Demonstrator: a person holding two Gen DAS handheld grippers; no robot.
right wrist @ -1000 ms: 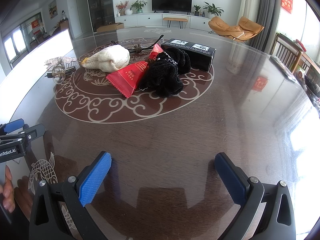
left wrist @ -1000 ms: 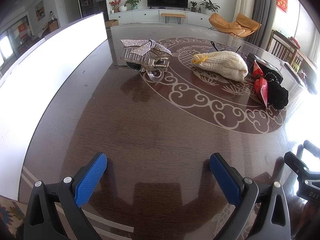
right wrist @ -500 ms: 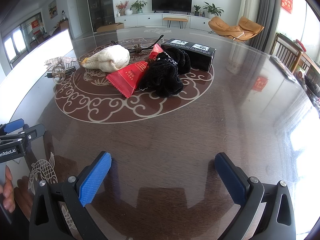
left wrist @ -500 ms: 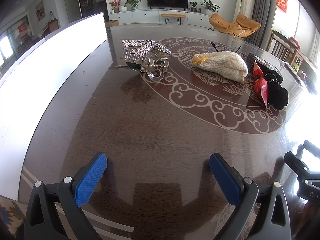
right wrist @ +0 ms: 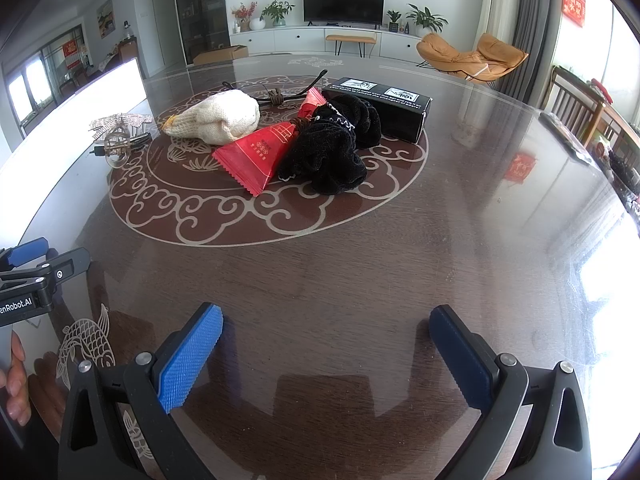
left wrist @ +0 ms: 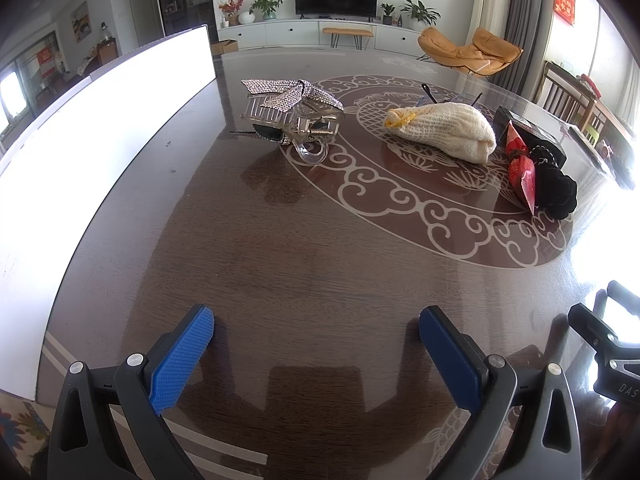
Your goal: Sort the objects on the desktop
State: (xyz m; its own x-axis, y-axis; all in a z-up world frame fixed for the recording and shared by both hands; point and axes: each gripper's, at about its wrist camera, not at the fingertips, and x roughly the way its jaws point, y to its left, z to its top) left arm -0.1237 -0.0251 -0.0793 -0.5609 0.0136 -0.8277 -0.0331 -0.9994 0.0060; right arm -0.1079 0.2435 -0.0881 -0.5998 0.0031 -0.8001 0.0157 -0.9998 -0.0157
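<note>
A clear hair claw with a glittery bow (left wrist: 292,114) (right wrist: 119,136) lies at the far left of the dark table. To its right sit a cream knitted pouch (left wrist: 444,130) (right wrist: 218,119), a red packet (right wrist: 260,152) (left wrist: 524,174), a black scrunchie (right wrist: 332,148) (left wrist: 554,188) and a black box (right wrist: 384,110). Dark glasses (right wrist: 276,94) lie behind the pouch. My left gripper (left wrist: 316,356) hovers open near the front edge, far from the claw. My right gripper (right wrist: 326,356) is open too, with nothing between its fingers.
A bright white panel (left wrist: 92,128) runs along the table's left edge. The table (right wrist: 400,260) has a round scroll pattern under the objects. A person's hand (right wrist: 16,380) holds the left gripper's handle. Chairs stand beyond the right edge.
</note>
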